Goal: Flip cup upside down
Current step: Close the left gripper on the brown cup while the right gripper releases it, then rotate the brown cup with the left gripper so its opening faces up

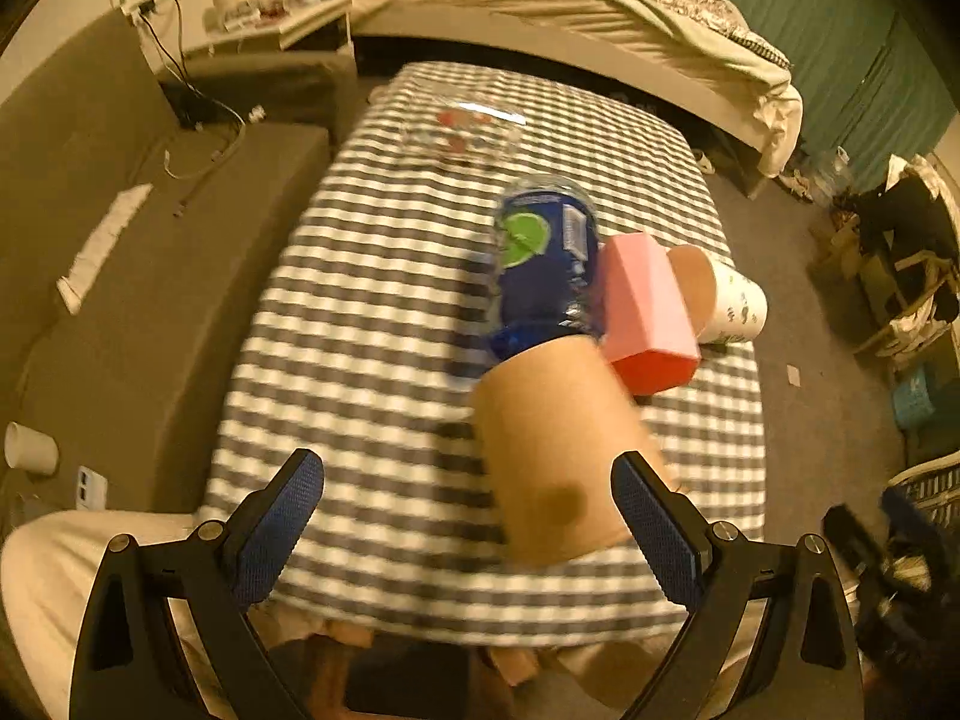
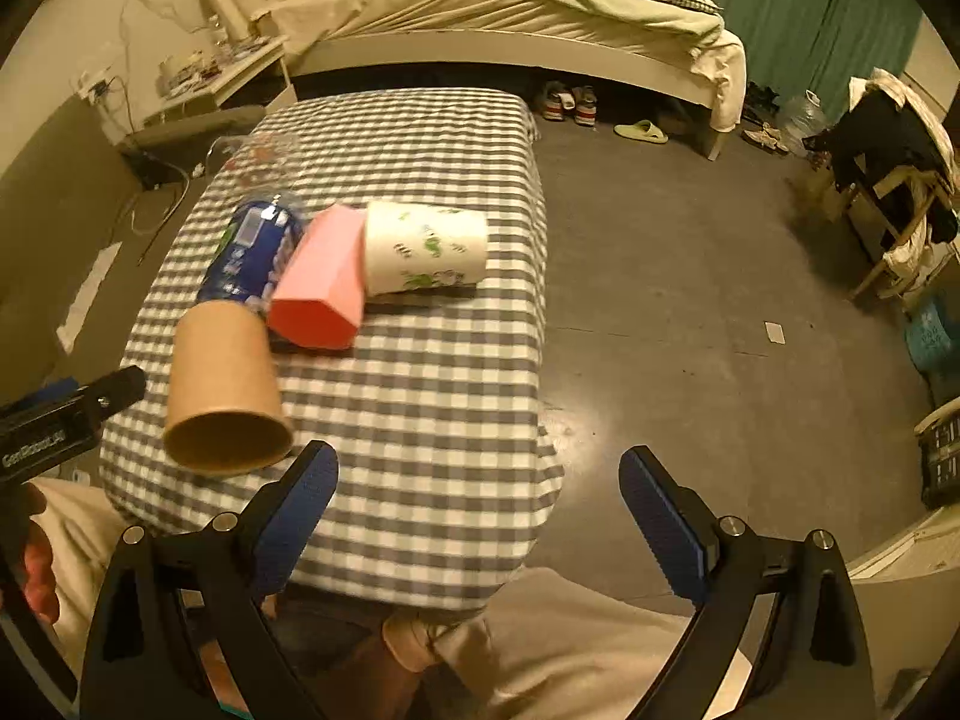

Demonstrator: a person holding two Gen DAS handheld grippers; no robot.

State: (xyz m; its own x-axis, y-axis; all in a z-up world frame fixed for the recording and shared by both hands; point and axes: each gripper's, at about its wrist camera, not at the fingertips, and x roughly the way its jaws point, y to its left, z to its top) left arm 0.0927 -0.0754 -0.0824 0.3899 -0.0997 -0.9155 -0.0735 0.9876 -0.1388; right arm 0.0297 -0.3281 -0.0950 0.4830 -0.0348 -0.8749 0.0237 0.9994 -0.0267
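A brown paper cup [image 1: 555, 450] [image 2: 225, 384] stands on the checked tablecloth [image 1: 372, 360] [image 2: 432, 372] near the front edge. In the right wrist view its open mouth faces up. My left gripper [image 1: 468, 516] is open and empty, with the cup just ahead between its fingers, nearer the right finger [image 1: 654, 528]. My right gripper [image 2: 480, 510] is open and empty, to the right of the cup, over the table's front right corner. The left gripper's body shows at the left edge of the right wrist view [image 2: 66, 420].
Behind the cup stand a blue-labelled bottle [image 1: 546, 264] [image 2: 252, 252], a pink box [image 1: 645, 318] [image 2: 324, 282] and a white printed cup [image 1: 735, 306] [image 2: 426, 249]. A clear glass item [image 1: 462, 126] sits further back. A bed, sofa and floor clutter surround the table.
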